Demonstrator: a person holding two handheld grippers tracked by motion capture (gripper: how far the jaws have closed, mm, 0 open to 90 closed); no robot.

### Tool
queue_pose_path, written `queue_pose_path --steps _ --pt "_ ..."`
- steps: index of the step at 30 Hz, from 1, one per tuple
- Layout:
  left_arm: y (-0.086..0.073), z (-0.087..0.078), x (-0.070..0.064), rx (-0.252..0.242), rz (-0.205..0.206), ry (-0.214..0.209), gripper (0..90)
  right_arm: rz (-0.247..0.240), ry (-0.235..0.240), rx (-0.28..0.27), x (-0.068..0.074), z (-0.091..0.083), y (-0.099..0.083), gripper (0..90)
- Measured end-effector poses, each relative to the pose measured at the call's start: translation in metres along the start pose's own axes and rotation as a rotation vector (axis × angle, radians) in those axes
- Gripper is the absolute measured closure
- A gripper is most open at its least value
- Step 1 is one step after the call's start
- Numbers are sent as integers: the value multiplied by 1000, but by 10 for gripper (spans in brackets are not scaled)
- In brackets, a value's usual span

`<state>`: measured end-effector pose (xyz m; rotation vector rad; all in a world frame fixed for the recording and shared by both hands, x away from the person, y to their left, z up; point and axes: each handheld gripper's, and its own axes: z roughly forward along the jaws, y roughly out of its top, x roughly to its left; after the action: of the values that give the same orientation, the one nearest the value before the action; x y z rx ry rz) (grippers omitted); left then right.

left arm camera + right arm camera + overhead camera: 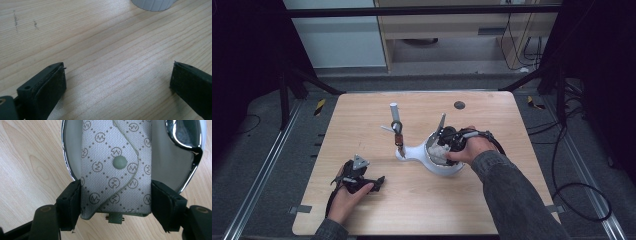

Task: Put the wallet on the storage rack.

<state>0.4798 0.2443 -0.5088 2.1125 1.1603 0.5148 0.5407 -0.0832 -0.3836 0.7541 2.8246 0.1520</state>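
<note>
**Patterned pouch gripped over the white dish**

Nearest, the left gripper [379, 181] rests on the table [422, 210] at the near left, jaws spread wide on nothing. Right of centre, the right gripper [115, 202] clamps the patterned pouch [115, 167], which lies in the white dish [439, 167].

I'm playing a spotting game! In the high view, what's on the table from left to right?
Left gripper → upright post with a key ring → white dish → right gripper over the dish, closed on a patterned pouch.
</note>
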Motion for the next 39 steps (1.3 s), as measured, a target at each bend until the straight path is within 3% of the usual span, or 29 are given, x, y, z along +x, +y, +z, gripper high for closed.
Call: queue_pose_path --steps 20,22,24,27,39 --pt "0 0 0 -1 1 1 0 15 10 -3 0 4 3 299" --pt "0 0 0 -1 1 1 0 23 14 -15 0 4 3 282" --pt "0 0 0 -2 1 1 0 46 5 -36 0 3 5 179" --pt "0 0 0 -1 1 1 0 54 15 -65 0 -1 5 188" --pt "0 0 0 -2 0 1 0 49 14 -69 0 -2 4 204"
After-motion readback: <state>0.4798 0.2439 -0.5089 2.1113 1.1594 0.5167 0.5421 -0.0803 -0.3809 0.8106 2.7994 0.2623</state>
